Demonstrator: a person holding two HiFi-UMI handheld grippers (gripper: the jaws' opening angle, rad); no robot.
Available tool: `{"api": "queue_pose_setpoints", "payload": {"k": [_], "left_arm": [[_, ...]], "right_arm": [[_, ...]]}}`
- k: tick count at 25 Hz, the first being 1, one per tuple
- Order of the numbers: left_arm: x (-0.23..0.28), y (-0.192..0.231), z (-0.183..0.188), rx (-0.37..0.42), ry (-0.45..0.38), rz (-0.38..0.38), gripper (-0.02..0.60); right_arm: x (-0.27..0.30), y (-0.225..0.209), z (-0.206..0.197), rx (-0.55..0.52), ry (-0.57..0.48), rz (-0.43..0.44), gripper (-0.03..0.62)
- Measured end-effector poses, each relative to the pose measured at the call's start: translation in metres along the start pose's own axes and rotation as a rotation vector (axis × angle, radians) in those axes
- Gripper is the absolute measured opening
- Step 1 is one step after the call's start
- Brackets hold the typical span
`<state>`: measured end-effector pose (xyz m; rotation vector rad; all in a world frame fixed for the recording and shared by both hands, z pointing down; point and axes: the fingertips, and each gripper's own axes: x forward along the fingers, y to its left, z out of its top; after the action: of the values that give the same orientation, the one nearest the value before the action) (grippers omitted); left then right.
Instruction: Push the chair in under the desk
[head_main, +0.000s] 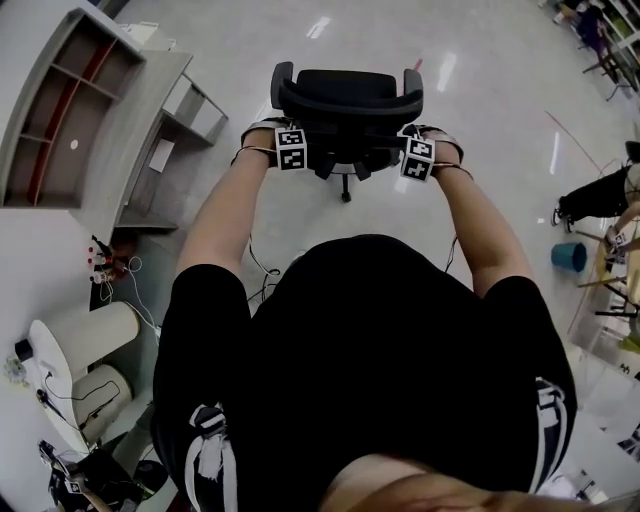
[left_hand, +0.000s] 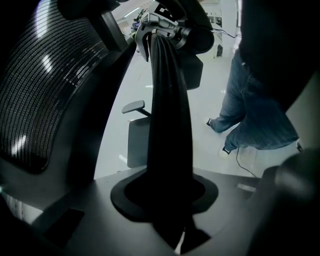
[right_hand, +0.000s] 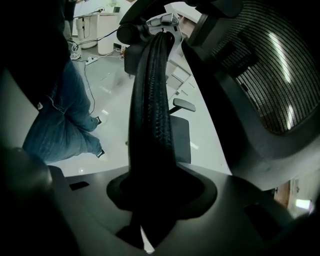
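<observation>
You stood on a glossy pale floor (head_main: 480, 90), with the pale grey desk with open shelves (head_main: 150, 110) off to the left in the head view. The black mesh-backed office chair (head_main: 345, 100) stood right in front of you on open floor, well apart from that desk and not yet under it, its back towards you and its armrests out to either side.

You held it by the dark top rim (left_hand: 167, 125) of the backrest, likely because a grip at both ends let you steer as well as push.

Your left claw (left_hand: 172, 220) had narrowed onto that rim near one end. Your right claw (right_hand: 145, 220) was clamped the same way on the ribbed rim at the other end, and each pointed steeply down.
</observation>
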<state>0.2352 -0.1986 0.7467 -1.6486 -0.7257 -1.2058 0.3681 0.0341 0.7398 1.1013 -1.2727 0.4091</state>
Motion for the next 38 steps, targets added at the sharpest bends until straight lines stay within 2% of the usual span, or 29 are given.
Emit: {"api": "queue_pose_setpoints", "payload": {"k": [15,27,38], "left_arm": [[-0.050,-0.095,-0.166,-0.285,0.104,0.026,0.109],[-0.090,-0.178,-0.257,-0.519,0.189,0.054,0.104],[-0.127,-0.260,-0.313,-0.724,0.263,0.077,0.098]], "right_arm": [[0.023,-0.003,0.188,-0.255,-0.120,0.013,0.124],[0.028,0.008,0.320,-0.460,-0.217,0.037,0.124],[0.022,0.036,0.427,-0.660,-0.313,0.065,0.124]]}}
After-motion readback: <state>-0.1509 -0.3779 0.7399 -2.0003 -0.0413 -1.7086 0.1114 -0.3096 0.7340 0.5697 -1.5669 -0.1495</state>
